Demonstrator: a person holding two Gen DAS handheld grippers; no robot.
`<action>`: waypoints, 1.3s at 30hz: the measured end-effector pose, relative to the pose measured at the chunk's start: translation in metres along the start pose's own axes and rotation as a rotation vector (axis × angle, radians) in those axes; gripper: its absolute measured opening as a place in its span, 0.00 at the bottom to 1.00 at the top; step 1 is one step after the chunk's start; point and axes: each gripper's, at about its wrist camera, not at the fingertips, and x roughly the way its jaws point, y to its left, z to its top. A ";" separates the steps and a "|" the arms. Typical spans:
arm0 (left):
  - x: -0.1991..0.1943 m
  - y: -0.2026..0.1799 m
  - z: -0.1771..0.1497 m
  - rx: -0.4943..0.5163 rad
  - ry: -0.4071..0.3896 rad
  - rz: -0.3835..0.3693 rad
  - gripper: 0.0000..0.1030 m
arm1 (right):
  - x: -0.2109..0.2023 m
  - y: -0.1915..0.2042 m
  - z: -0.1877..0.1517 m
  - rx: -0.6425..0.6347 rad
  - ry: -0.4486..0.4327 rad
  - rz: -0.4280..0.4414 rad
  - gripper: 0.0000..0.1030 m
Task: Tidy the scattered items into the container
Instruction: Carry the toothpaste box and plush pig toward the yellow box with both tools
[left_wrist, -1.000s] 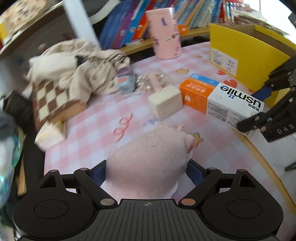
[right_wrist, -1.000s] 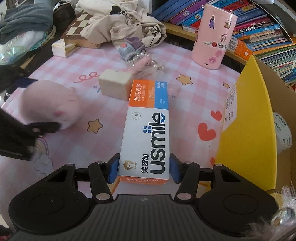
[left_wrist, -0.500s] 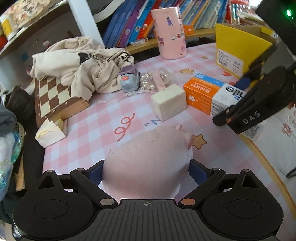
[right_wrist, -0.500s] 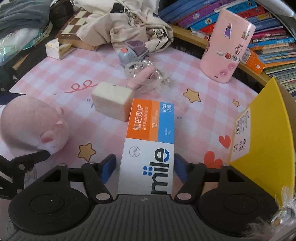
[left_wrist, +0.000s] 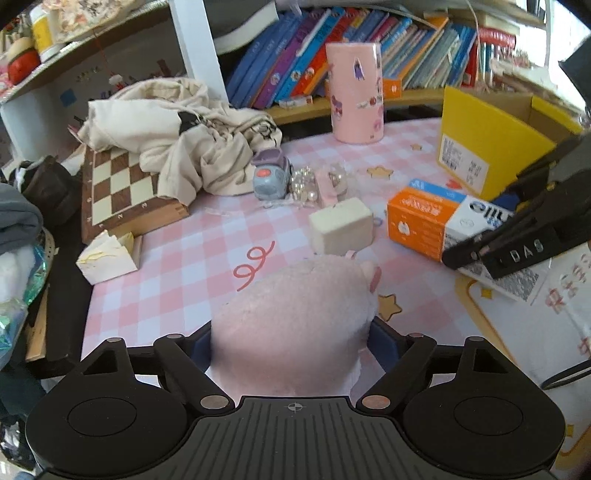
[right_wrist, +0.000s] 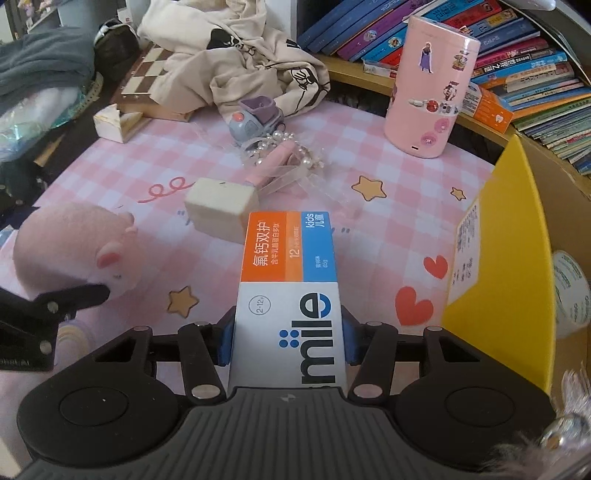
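Note:
My left gripper is shut on a pink plush pig, seen at the left in the right wrist view. My right gripper is shut on an orange, blue and white usmile toothpaste box, also at the right in the left wrist view. The yellow cardboard box stands open to the right of the toothpaste box and holds a white cup. A beige block, a purple toy car and a pearl bundle lie on the pink checked mat.
A pink sticker-covered cylinder stands at the back. A chessboard under a cream garment lies at the left. A small paper box sits at the mat's left edge. Book rows line the shelf behind.
Both views have pulled back and risen a little. The toothpaste box sits deeper between the right jaws. The pig stays held in the left jaws.

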 end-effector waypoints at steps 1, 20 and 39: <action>-0.003 0.000 0.001 0.000 -0.005 -0.004 0.81 | -0.003 0.000 -0.002 0.000 0.001 0.006 0.49; -0.069 -0.030 -0.024 0.007 -0.062 -0.141 0.81 | -0.068 0.019 -0.062 0.097 0.012 0.080 0.49; -0.106 -0.049 -0.052 -0.016 -0.098 -0.241 0.81 | -0.105 0.043 -0.105 0.109 0.016 0.048 0.49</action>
